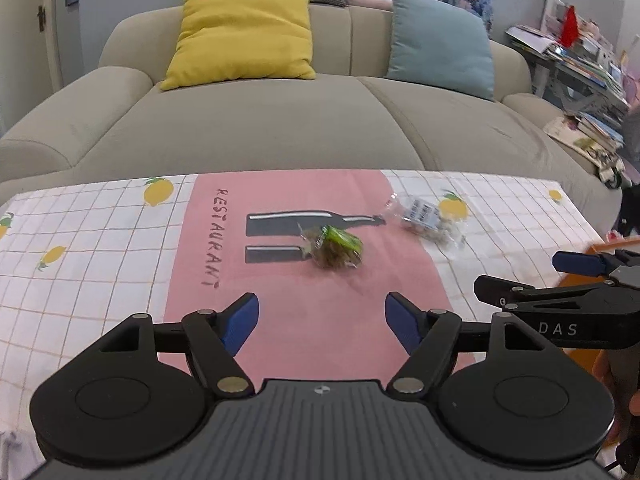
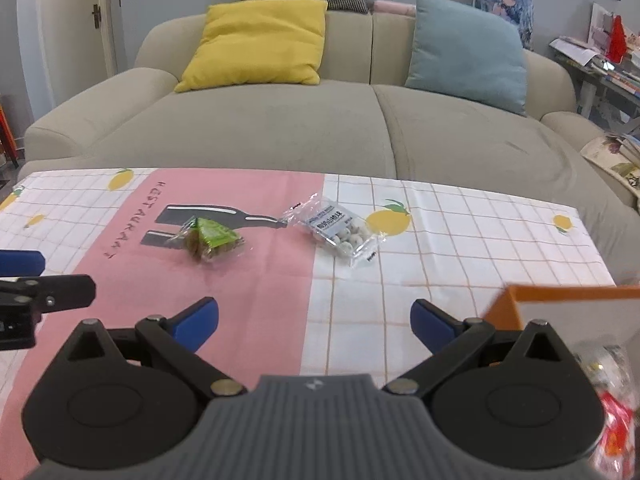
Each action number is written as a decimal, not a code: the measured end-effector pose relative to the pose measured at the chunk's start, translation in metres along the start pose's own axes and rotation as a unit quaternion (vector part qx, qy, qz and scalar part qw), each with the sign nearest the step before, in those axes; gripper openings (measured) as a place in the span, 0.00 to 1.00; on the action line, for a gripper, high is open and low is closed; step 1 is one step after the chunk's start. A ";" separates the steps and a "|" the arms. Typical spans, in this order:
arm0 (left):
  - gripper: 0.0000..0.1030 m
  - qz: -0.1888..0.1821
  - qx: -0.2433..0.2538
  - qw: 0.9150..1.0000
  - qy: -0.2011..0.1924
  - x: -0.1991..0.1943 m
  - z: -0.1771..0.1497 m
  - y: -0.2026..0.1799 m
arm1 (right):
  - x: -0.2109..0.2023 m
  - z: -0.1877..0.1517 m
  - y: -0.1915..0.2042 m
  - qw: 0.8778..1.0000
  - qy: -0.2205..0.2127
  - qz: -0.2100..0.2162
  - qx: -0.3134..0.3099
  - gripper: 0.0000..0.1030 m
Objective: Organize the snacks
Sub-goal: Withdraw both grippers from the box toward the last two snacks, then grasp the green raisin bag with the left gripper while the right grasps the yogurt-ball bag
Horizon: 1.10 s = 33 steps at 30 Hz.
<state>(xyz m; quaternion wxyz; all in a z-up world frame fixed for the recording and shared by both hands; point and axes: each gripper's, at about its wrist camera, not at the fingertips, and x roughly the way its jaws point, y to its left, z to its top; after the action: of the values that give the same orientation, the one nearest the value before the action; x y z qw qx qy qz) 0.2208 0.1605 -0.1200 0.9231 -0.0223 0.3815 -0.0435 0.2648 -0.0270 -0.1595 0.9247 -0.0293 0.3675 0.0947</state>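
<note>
A green-labelled snack packet lies on the pink part of the tablecloth, also in the right wrist view. A clear bag of pale round snacks lies to its right on the white checked part, also in the left wrist view. My left gripper is open and empty, just short of the green packet. My right gripper is open and empty, nearer me than the clear bag. An orange box stands at the right with snack packets inside.
The table has a lemon-print checked cloth with a pink panel. A beige sofa with a yellow and a blue cushion stands behind the far edge. A cluttered shelf stands at the far right.
</note>
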 end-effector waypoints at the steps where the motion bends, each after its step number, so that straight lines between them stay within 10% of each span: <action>1: 0.83 -0.003 0.002 1.000 0.000 0.007 0.003 0.002 | 0.008 0.004 -0.001 1.000 0.000 0.000 0.001 0.97; 25: 0.84 0.000 -0.117 0.988 0.099 0.152 0.052 0.008 | 0.179 0.075 -0.015 0.986 0.087 -0.018 -0.144 0.97; 33: 0.64 -0.002 -0.094 0.990 0.104 0.159 0.050 -0.004 | 0.181 0.071 -0.014 0.985 0.083 0.034 -0.147 0.81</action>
<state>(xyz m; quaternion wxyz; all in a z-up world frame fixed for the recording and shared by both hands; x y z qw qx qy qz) 0.3681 0.1418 -0.1966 0.8722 -0.1045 0.4777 -0.0113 0.4444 -0.0037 -0.2325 0.8730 -0.1601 0.4258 0.1759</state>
